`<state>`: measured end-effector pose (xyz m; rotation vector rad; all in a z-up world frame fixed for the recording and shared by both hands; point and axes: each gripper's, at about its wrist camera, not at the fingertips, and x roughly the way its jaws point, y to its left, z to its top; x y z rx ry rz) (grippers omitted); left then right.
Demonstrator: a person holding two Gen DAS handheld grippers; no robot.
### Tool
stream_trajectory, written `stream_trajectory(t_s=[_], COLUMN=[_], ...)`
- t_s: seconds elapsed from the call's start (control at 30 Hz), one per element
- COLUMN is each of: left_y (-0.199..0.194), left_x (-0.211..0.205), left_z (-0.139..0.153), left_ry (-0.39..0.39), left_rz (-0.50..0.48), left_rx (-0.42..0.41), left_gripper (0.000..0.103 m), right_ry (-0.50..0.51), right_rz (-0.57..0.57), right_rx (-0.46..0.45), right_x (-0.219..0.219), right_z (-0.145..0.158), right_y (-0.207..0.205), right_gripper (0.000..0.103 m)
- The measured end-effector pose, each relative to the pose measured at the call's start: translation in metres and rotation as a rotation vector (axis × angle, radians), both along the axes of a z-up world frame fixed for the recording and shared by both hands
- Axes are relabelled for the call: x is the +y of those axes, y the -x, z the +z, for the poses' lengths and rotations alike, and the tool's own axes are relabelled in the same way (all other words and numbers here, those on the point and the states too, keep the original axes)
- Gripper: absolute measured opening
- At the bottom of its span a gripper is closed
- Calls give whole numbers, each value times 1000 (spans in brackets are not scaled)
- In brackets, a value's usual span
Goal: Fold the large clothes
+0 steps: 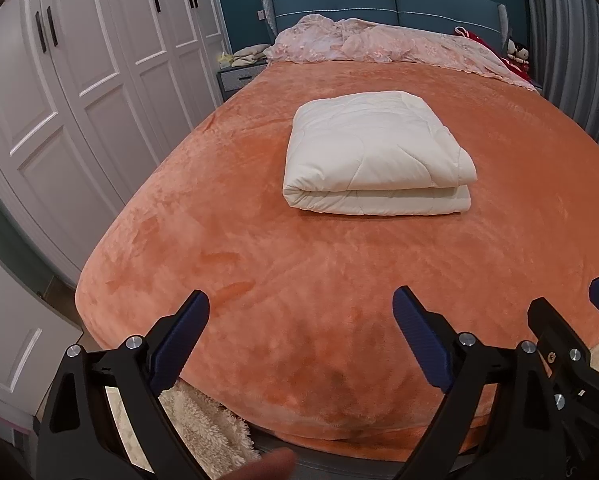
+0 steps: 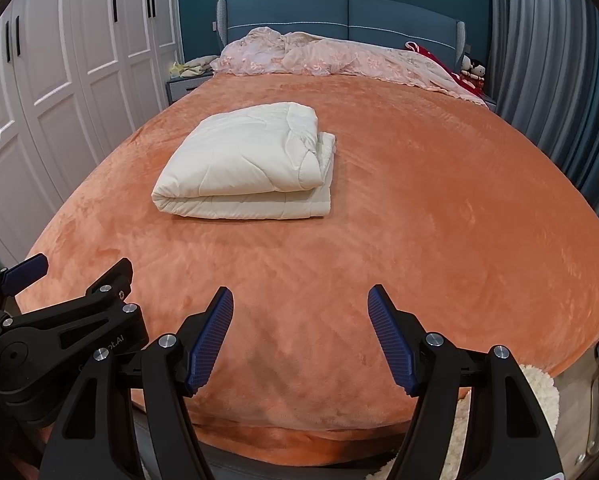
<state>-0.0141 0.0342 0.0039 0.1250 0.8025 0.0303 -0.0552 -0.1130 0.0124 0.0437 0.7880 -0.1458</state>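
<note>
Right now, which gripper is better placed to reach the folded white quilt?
Left, slightly. Its view has the quilt nearly straight ahead of the left gripper; for the right gripper it lies off to the left. Both are open and empty.

Both views are evenly lit by soft indoor light with no glare. The white folded quilt (image 1: 375,156) casts only a thin shadow onto the orange bed cover (image 1: 339,264). Faint dark shadow patches lie on the cover's near edge. Fisheye distortion bows the wardrobe doors (image 1: 79,80) and curtain (image 2: 547,80); corners vignette black. A fingertip (image 1: 273,466) at the bottom is blurred.
</note>
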Motion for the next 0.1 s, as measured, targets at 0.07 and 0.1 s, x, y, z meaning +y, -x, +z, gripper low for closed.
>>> stream_trajectory(t_s=[0.07,0.1], left_y=[-1,-1], left_x=[1,1], left_z=[0,-1], left_ry=[6,5], left_rz=[-8,-9], left_rx=[6,7], left_gripper=[86,85], right_ry=[0,-1], right_rz=[0,-1], right_rx=[3,4], right_x=[-1,-1], right_z=[0,0], right_y=[-1,-1], right_gripper=[68,68])
